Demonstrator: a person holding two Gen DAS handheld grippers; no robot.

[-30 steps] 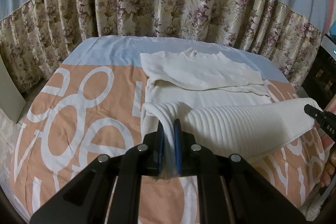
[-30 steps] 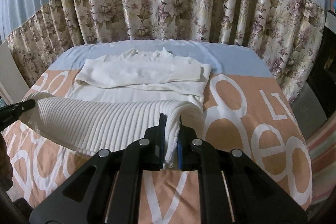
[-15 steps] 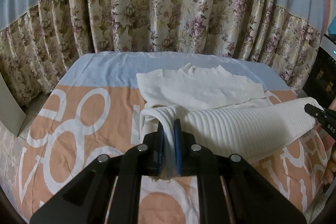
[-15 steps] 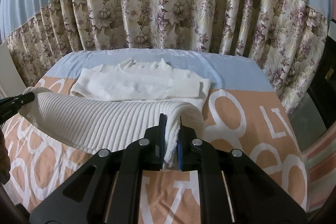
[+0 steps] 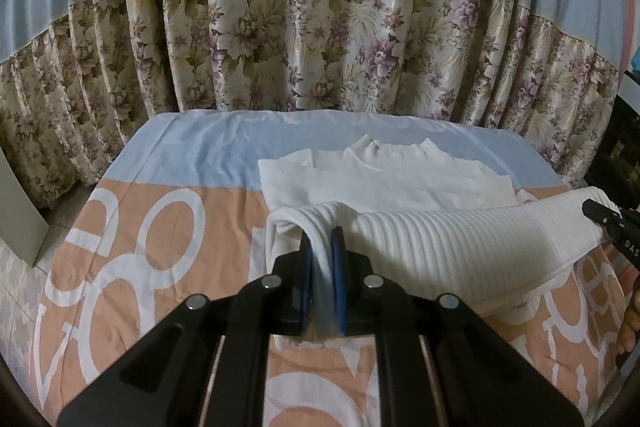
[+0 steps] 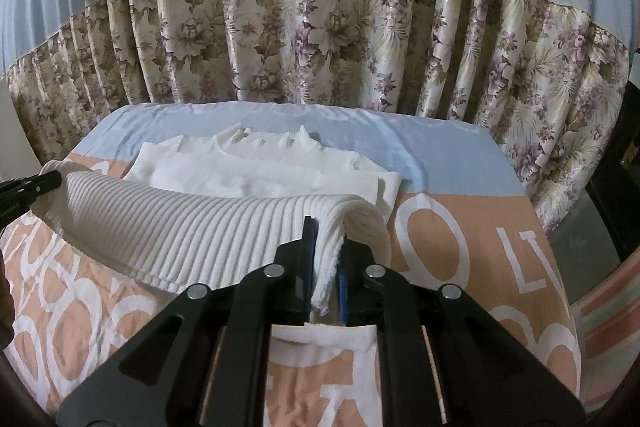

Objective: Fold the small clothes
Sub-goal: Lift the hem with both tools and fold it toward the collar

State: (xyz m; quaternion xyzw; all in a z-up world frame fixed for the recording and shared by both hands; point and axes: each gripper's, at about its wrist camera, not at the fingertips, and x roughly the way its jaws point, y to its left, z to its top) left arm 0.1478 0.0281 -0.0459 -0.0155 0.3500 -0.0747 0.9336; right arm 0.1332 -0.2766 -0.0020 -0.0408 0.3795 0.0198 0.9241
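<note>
I've got the left gripper clamped tight on the hem's left corner of the white ribbed sweater, right gripper pinched on the right corner. Hem's lifted off the bed cover btwn them; collar end lies flat at the far side, near the floral curtain.

Home bedroom: a bed under a peach-and-blue printed sheet, backed by pleated floral curtains.
</note>
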